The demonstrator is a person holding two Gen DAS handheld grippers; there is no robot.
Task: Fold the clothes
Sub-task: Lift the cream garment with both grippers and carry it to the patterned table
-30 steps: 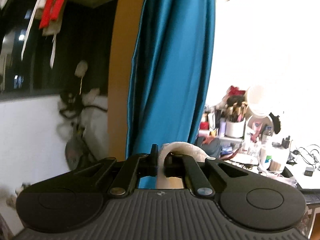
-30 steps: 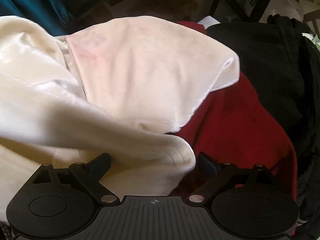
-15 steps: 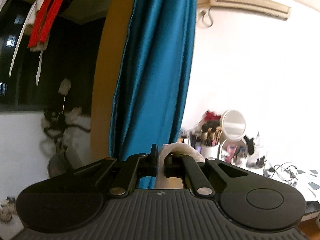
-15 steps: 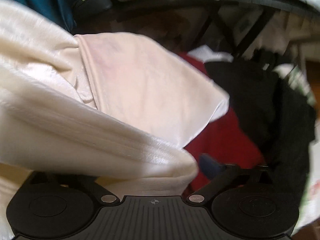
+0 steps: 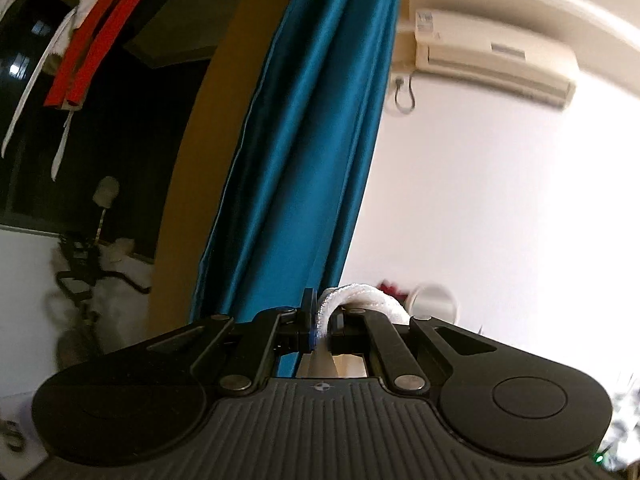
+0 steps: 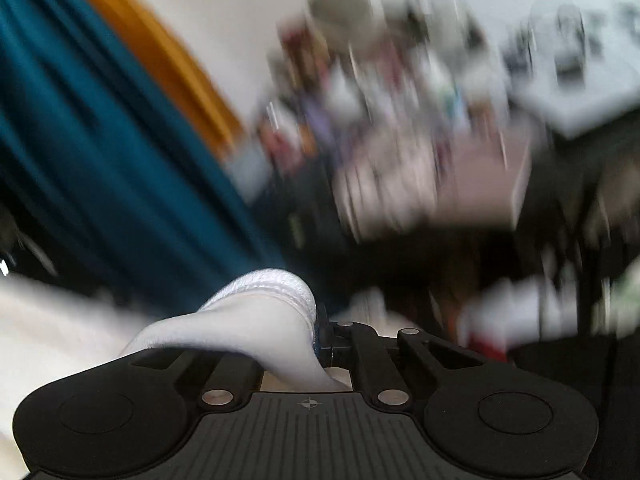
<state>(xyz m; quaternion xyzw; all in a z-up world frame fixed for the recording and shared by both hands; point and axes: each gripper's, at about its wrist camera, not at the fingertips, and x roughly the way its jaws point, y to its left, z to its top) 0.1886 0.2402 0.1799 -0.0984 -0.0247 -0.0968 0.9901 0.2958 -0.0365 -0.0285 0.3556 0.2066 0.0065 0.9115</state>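
My left gripper [image 5: 320,326] is shut on a fold of the cream-white garment [image 5: 360,300], which loops over the right finger and hangs out of sight below. It is held high and points at the teal curtain. My right gripper [image 6: 316,332] is shut on another edge of the same cream garment [image 6: 256,320], which drapes over its left finger and trails off to the left. The right wrist view is heavily blurred by motion.
A teal curtain [image 5: 304,152] hangs straight ahead beside an ochre wall strip [image 5: 200,152]. An air conditioner [image 5: 492,60] sits high on the white wall. Red and white clothes [image 5: 92,32] hang at upper left. A cluttered table [image 6: 400,120] shows blurred in the right wrist view.
Both grippers have swung upward with the garment. The left view now shows the air conditioner instead of the table. The right view has left the red and black clothes and now faces the curtain and table.
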